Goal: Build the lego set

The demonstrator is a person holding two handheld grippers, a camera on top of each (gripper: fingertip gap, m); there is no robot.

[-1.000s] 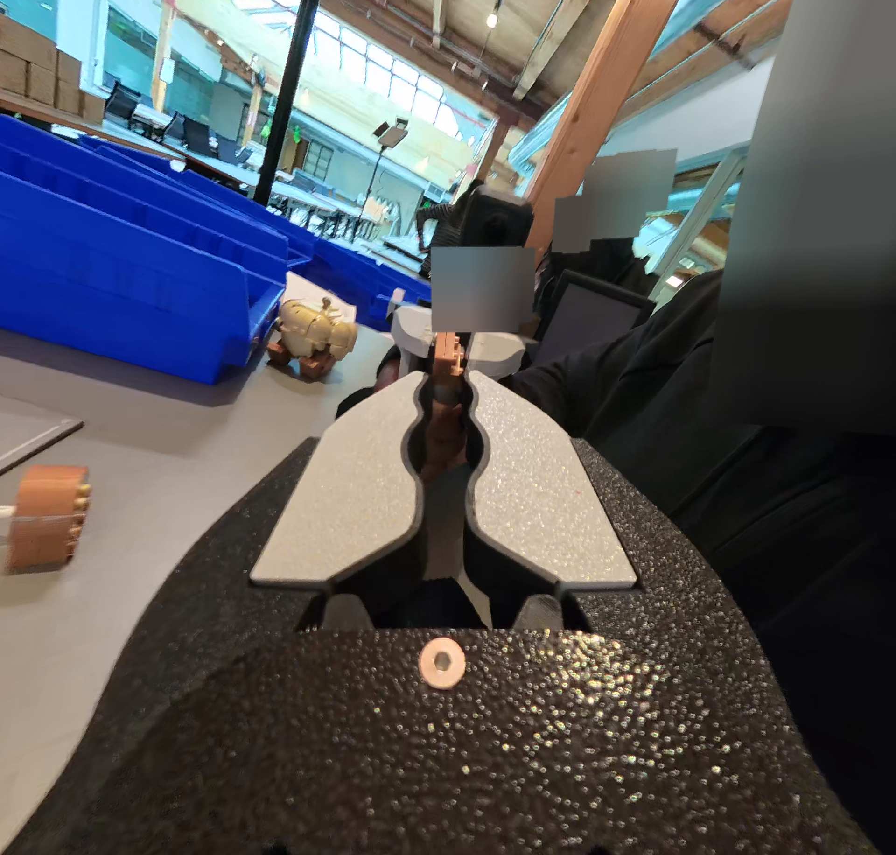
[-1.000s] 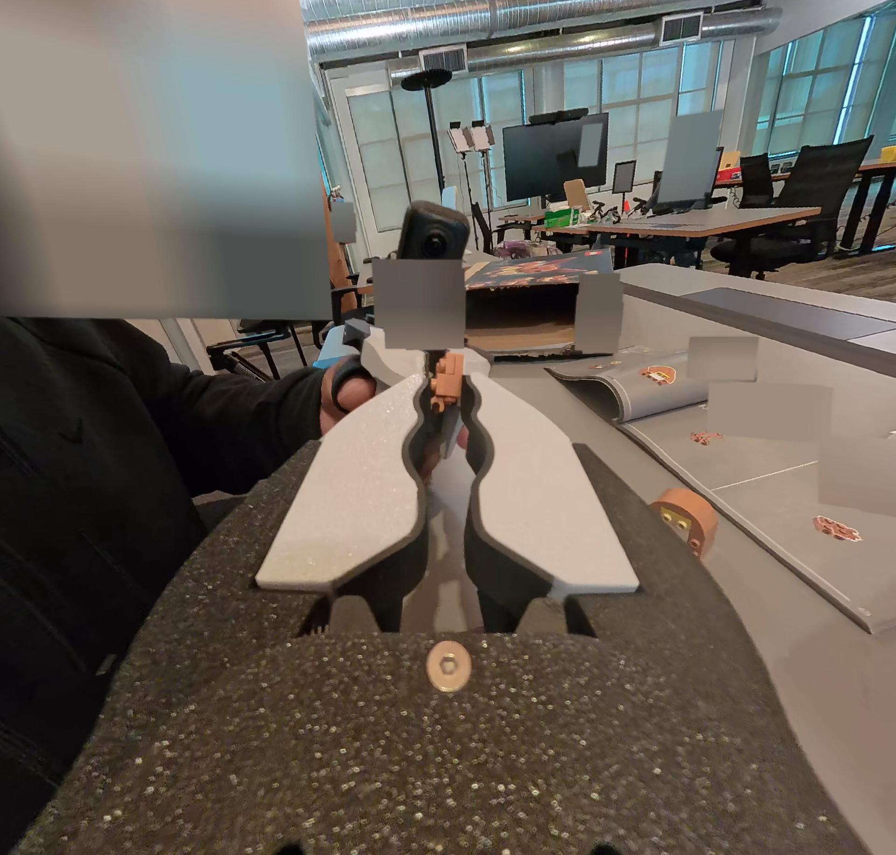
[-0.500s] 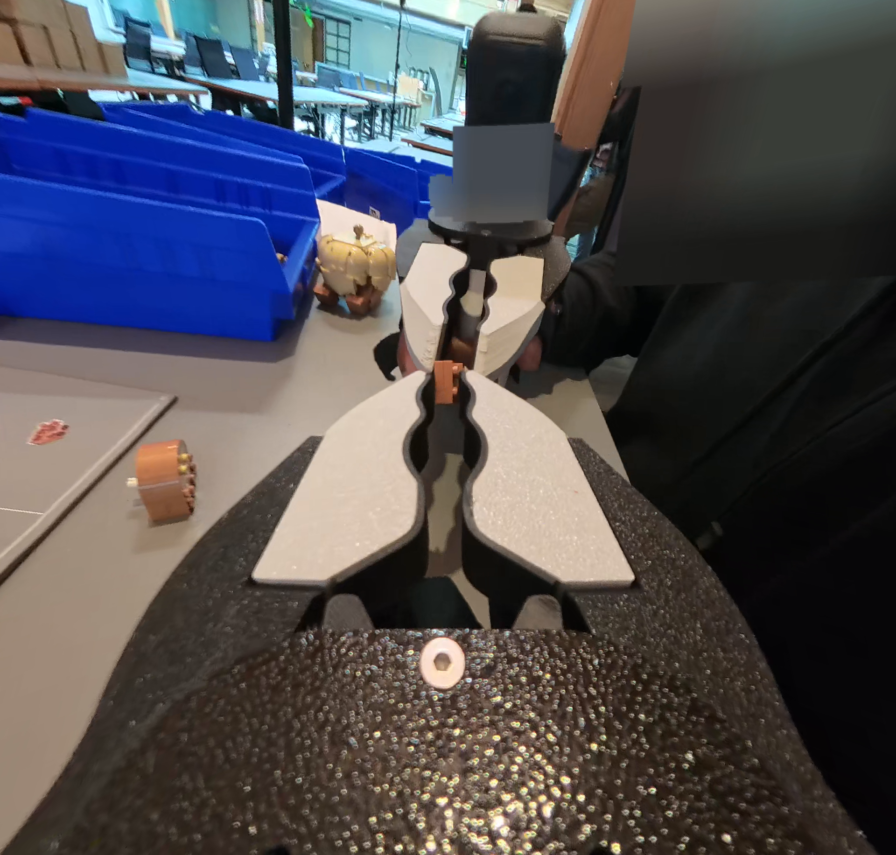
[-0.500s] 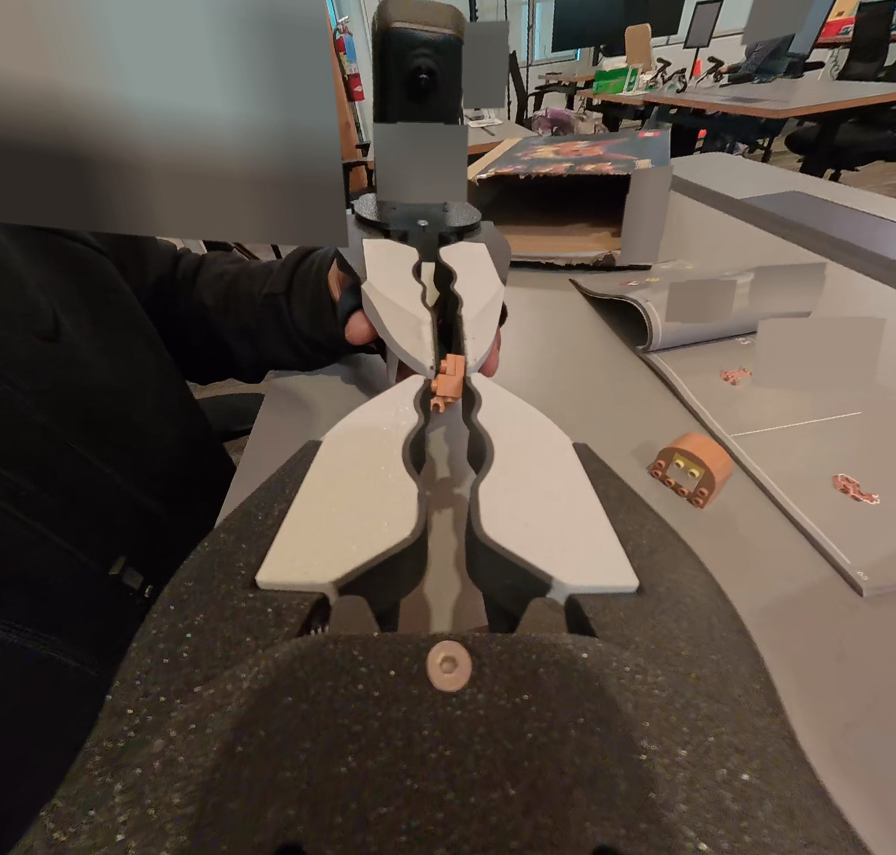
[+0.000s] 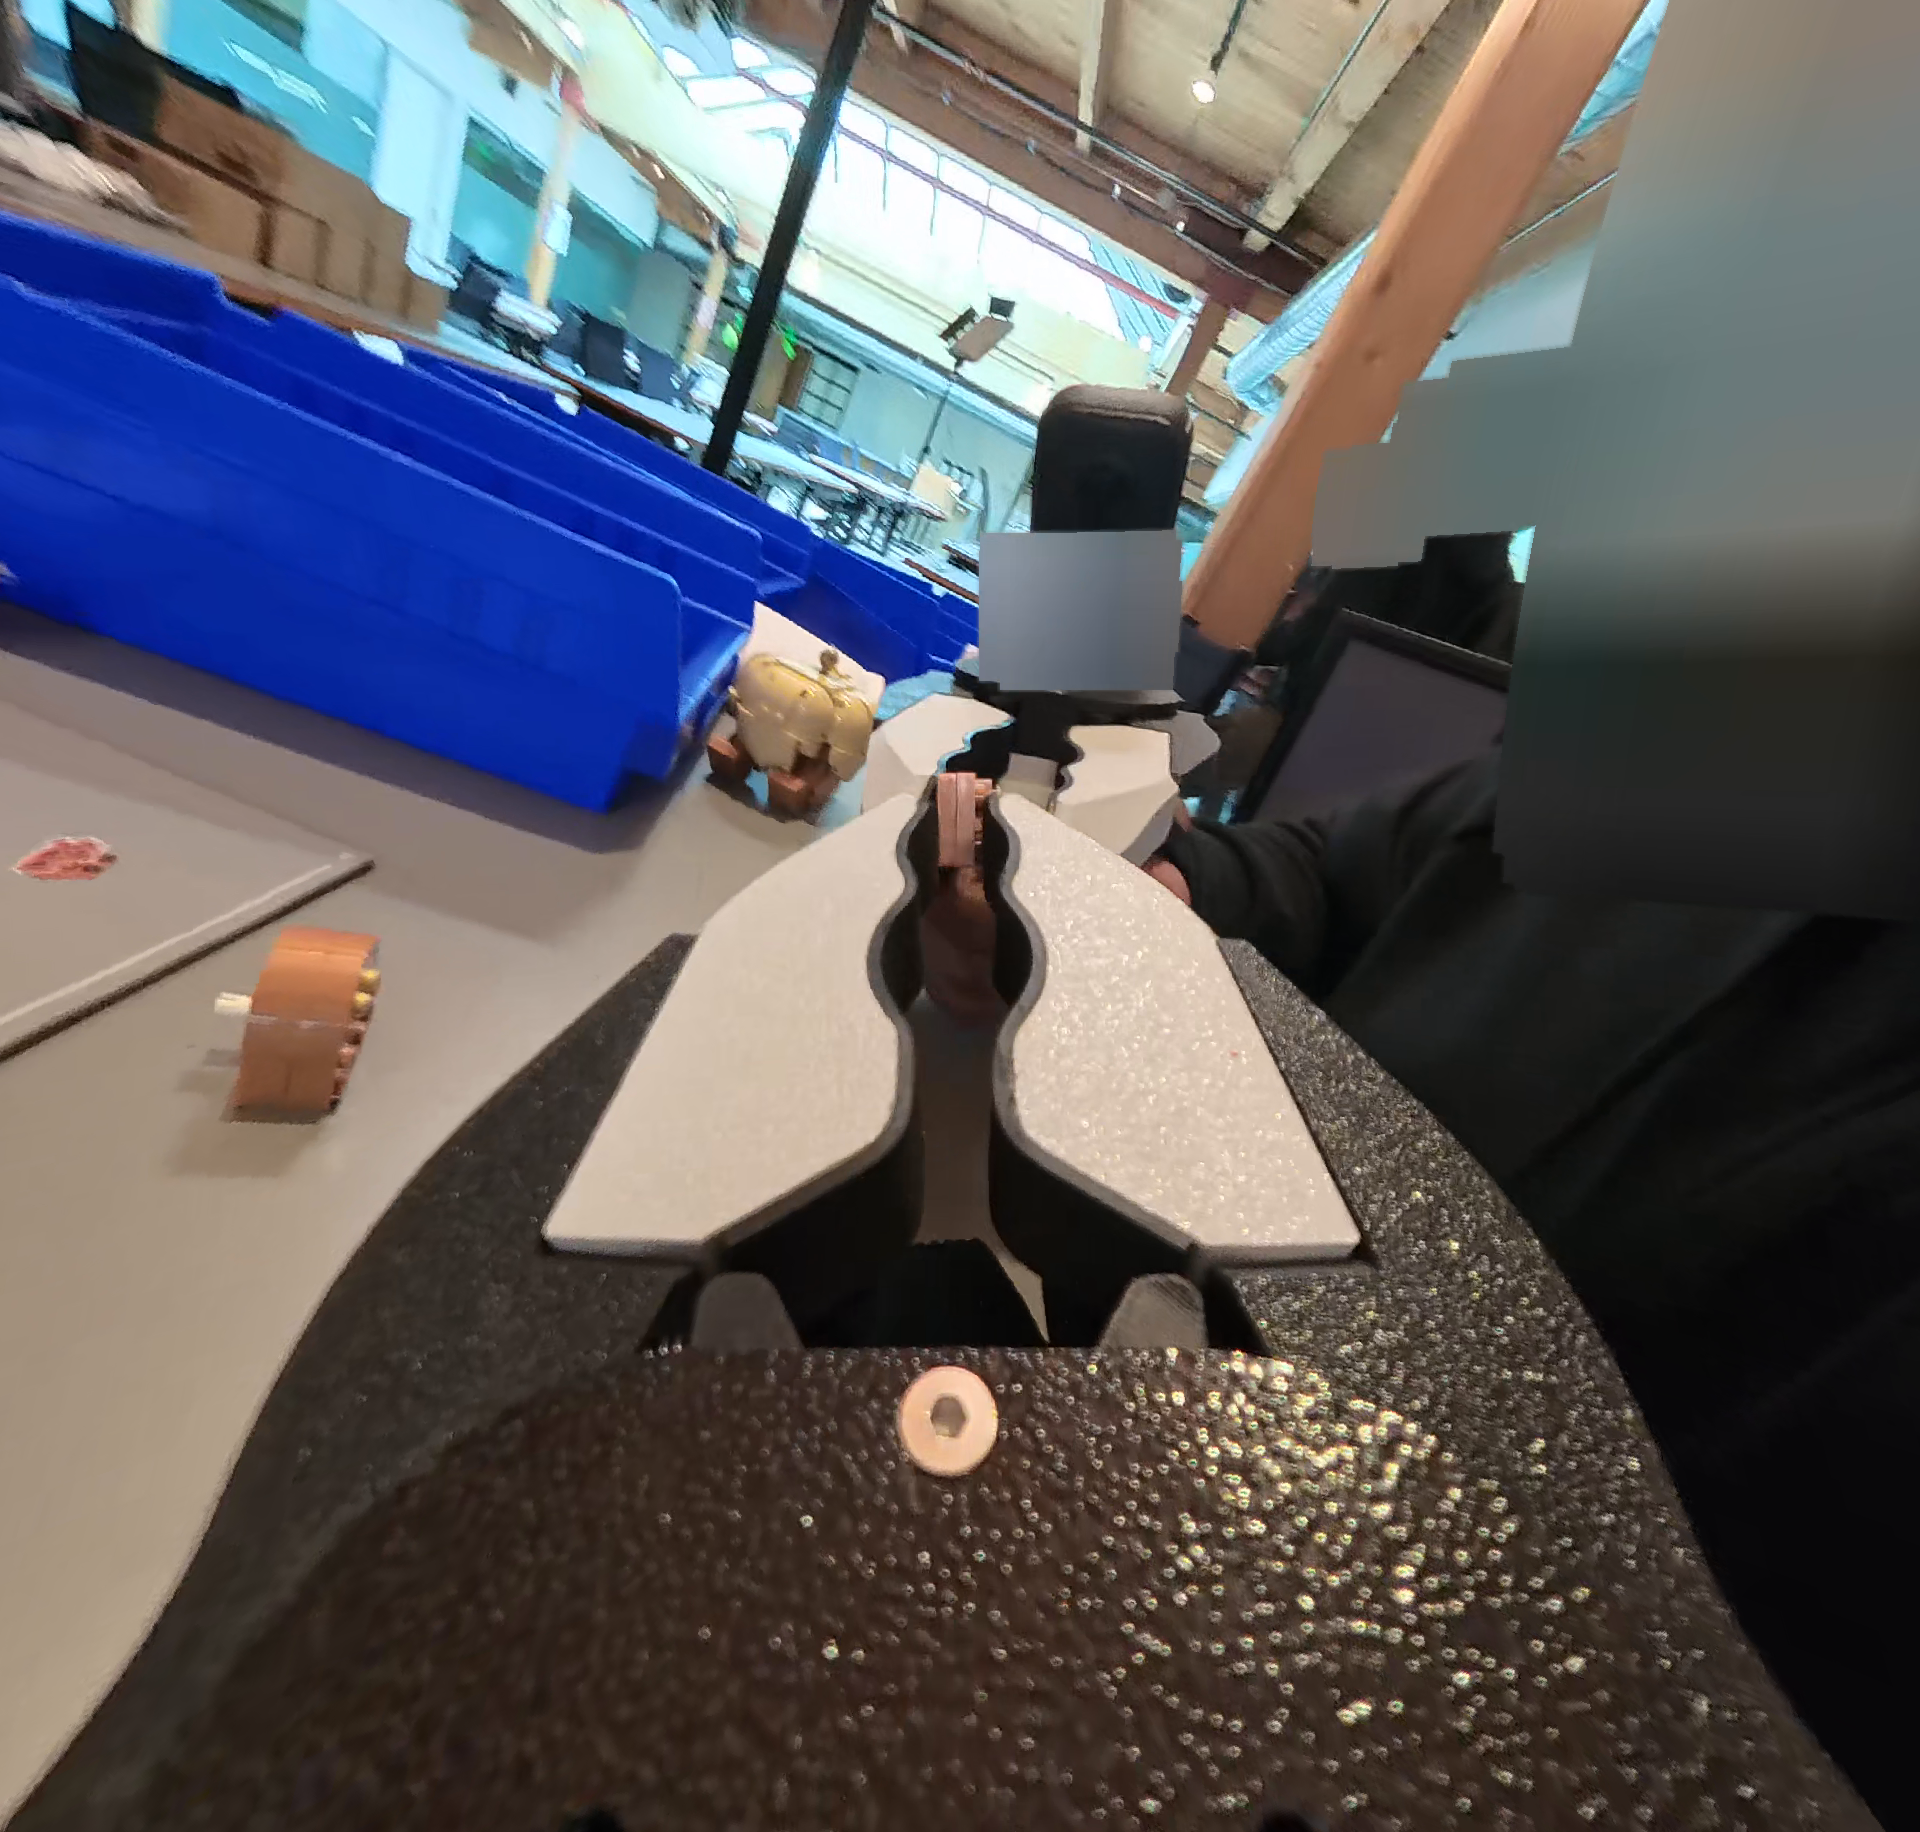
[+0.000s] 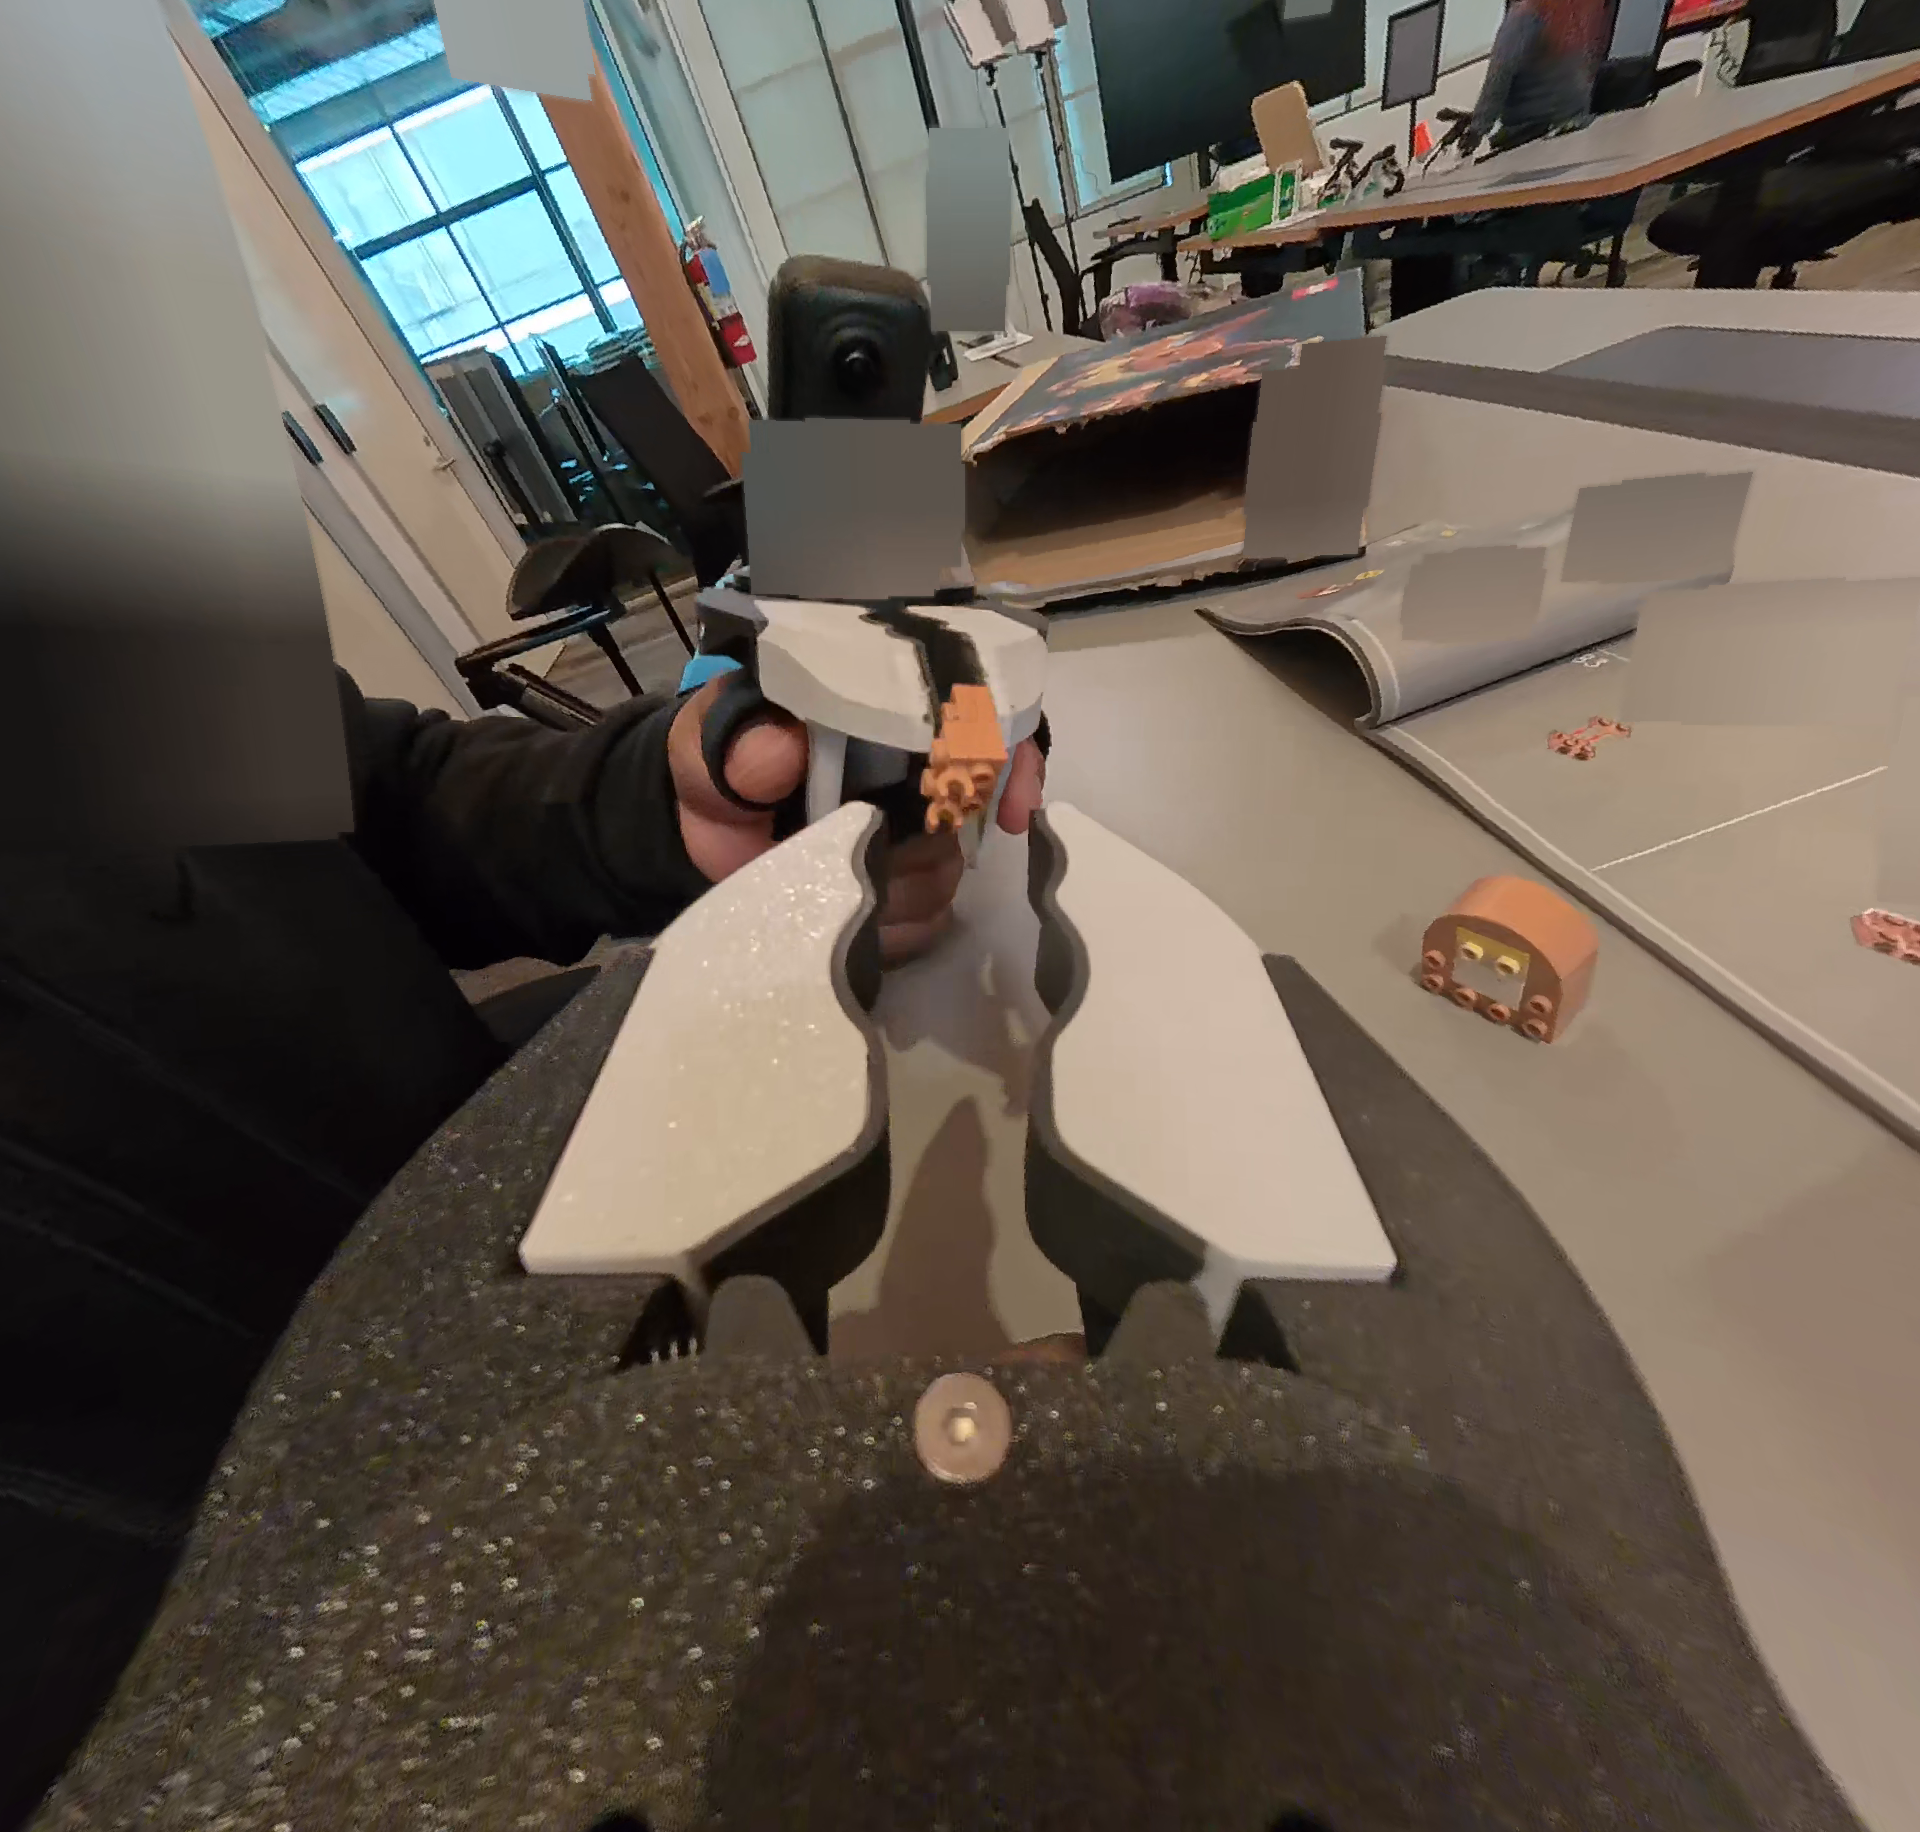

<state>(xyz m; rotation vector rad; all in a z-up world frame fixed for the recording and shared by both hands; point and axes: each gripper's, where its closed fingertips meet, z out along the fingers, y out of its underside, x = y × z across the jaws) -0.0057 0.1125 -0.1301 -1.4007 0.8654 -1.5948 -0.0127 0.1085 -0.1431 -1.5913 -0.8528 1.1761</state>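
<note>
The left gripper (image 5: 961, 806) has its fingers clamped on a small, light, rigid orange-brown toy brick piece (image 6: 966, 743), best pinched across its flat sides, while the right gripper (image 6: 956, 826) stands open just before it, above the counter (image 6: 1299, 951).

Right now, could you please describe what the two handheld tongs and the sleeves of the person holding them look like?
Both tongs, left and right, look the same: two pale grey, sparkly-textured flat fingers with wavy black-edged inner rims, set in a black pebbled housing with one silver screw. Each carries a rounded black camera on top. The person wears long black sleeves, and a black loop circles one finger.
</note>
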